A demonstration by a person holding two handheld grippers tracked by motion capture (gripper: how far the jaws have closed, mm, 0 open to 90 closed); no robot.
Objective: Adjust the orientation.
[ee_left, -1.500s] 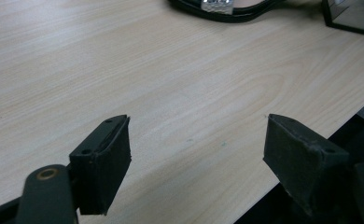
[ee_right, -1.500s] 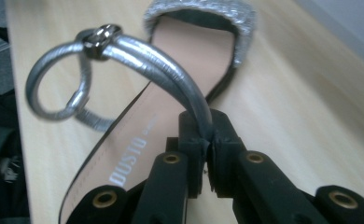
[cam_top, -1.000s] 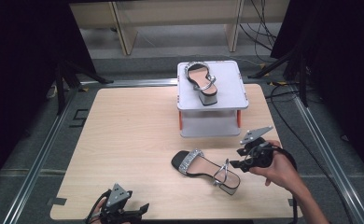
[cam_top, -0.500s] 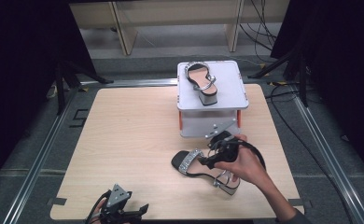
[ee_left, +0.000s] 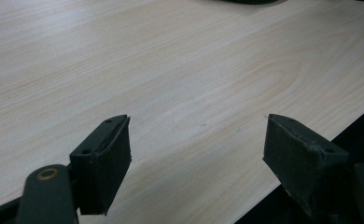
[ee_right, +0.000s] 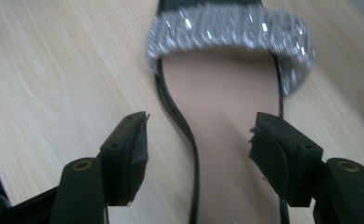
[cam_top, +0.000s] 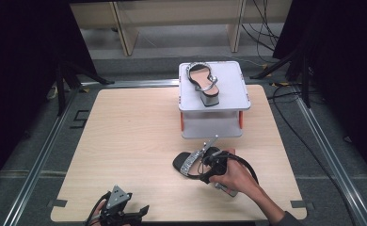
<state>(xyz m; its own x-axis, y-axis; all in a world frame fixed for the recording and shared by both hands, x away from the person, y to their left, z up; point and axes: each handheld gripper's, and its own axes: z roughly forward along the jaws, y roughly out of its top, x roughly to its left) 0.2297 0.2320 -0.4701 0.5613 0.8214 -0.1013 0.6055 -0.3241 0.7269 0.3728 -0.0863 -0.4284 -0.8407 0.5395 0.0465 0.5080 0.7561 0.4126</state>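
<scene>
**Right gripper over the sandal on the table**

The heeled sandal (ee_right: 227, 116) with its glittering silver toe strap (ee_right: 231, 25) lay on the wooden table (cam_top: 125, 141), just in front of the white stand (cam_top: 214, 94) carrying its mate (cam_top: 203, 80). My right gripper (ee_right: 199, 154) hovered over its insole, jaws wide apart, gripping nothing. My left gripper (ee_left: 196, 158) sat at the table's near edge, also wide open and empty.

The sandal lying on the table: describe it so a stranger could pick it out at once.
Start at the white raised stand at the far side of the wooden table. Just in front of it, flat on the wood, lies the sandal with a glittery silver toe strap. Its twin sits on top of the stand; this one has the open right claw over it.
</scene>
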